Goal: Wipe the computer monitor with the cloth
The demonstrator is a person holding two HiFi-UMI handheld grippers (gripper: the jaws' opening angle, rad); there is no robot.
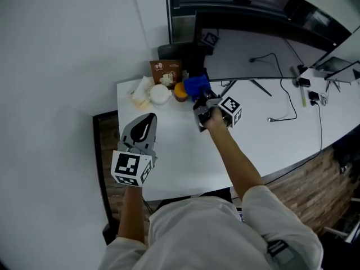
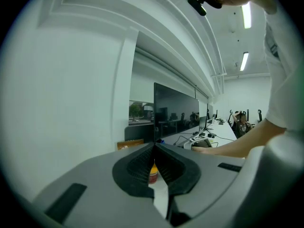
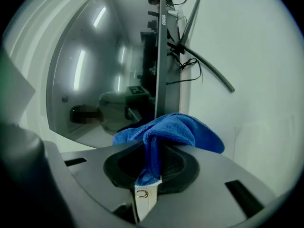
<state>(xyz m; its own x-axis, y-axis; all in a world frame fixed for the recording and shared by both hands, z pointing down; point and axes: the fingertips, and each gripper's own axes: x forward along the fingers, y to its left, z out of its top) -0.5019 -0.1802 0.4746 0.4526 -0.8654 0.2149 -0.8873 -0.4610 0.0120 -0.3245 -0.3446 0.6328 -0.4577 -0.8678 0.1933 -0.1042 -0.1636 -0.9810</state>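
The dark computer monitor (image 1: 236,21) stands at the back of the white desk (image 1: 185,145); in the right gripper view its screen (image 3: 104,70) fills the left half, seen nearly edge-on. A blue cloth (image 1: 197,85) (image 3: 171,132) is bunched between the jaws of my right gripper (image 1: 201,97) (image 3: 151,161), which is shut on it close to the screen's lower left edge. My left gripper (image 1: 145,129) (image 2: 153,161) hangs over the desk's front left with its jaws closed and nothing in them.
At the desk's back left corner stand a brown box (image 1: 166,71), a white lidded tub (image 1: 160,94), an orange-capped jar (image 1: 180,91) (image 2: 153,173) and a pale wrapped item (image 1: 140,94). Black cables (image 1: 281,89) trail across the right part of the desk. A white wall (image 1: 62,66) lies left.
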